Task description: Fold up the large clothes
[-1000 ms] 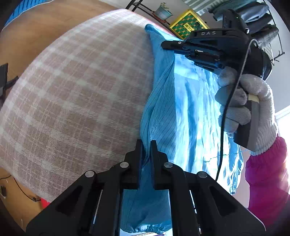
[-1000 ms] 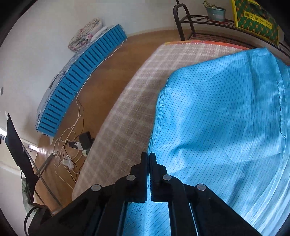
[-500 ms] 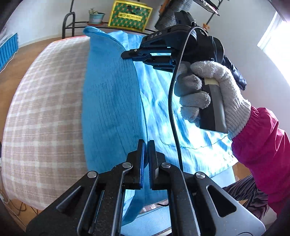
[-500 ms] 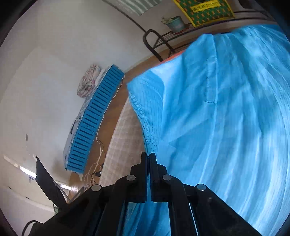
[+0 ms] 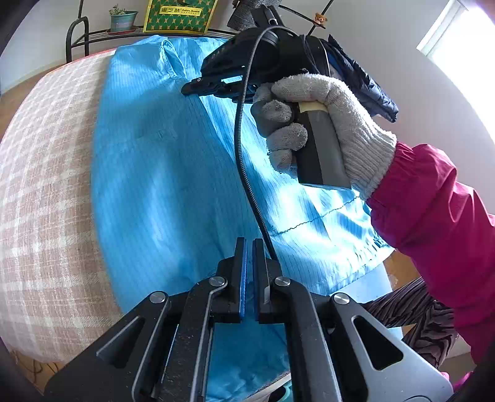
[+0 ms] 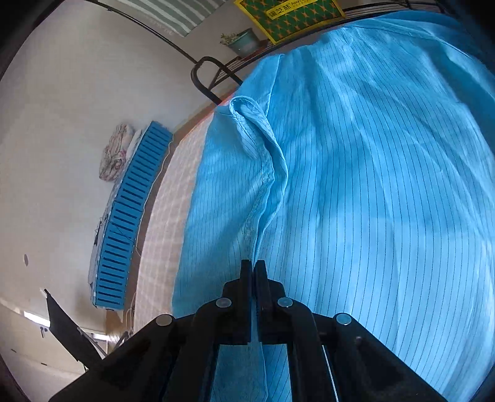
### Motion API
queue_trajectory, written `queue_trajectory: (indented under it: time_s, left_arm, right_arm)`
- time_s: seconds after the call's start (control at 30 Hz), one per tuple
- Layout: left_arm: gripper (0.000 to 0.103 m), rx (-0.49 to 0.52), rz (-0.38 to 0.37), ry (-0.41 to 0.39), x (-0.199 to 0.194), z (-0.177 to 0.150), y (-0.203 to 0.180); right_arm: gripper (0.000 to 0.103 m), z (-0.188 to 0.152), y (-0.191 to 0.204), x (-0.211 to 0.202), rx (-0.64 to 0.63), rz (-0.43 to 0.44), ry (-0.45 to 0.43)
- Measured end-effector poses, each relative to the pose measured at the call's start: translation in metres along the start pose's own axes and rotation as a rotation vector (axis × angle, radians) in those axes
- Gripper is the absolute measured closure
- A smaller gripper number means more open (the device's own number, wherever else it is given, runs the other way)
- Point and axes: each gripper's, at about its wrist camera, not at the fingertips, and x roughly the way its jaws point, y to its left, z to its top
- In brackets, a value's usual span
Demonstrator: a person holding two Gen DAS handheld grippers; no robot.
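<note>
A large bright blue garment with thin dark pinstripes is lying across a table covered in a beige checked cloth. Part of it is doubled over, with a stitched seam running up the fold, and its hem is hanging off the table's near edge. Sunlight is making glossy patches on the fabric.

The left gripper is pinching blue fabric between pressed-together fingers. The right gripper, held by a hand in a grey knitted glove with a magenta sleeve, is showing closed fingers; in its own view a ridge of cloth is meeting the tips, so it is pinching the garment too.

The gloved hand and a black cable are hiding the garment's middle right. The far edge is cut off.

Bare checked cloth is lying to the left. A metal rack with a potted plant and a yellow-green box is standing just beyond the table.
</note>
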Motion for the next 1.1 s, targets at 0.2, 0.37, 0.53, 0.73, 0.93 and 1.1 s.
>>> queue_trajectory:
  time_s: [0.2,0.37,0.53,0.73,0.93,1.1]
  left_arm:
    - [0.089,-0.056,0.058,-0.095,-0.048,-0.011,0.038]
    - [0.065,-0.288,0.049,-0.110,-0.057,-0.021,0.100]
    - [0.065,-0.429,-0.030,-0.016,-0.030,-0.034,0.124]
    - [0.065,-0.416,-0.039,0.033,-0.012,-0.038,0.117]
    - [0.097,-0.400,0.019,0.016,-0.006,-0.039,0.111]
    - [0.098,-0.410,0.098,-0.035,-0.016,-0.041,0.117]
  right_arm:
    - [0.096,-0.009,-0.001,-0.005,-0.001,-0.009,0.041]
    - [0.062,-0.039,0.004,-0.029,-0.042,-0.008,0.093]
    - [0.058,-0.092,0.005,-0.053,-0.084,-0.008,0.171]
    - [0.061,-0.154,0.006,-0.061,-0.096,-0.012,0.253]
    - [0.099,-0.180,0.007,-0.058,-0.087,0.065,0.276]
    - [0.102,-0.184,0.024,-0.046,-0.114,0.096,0.275]
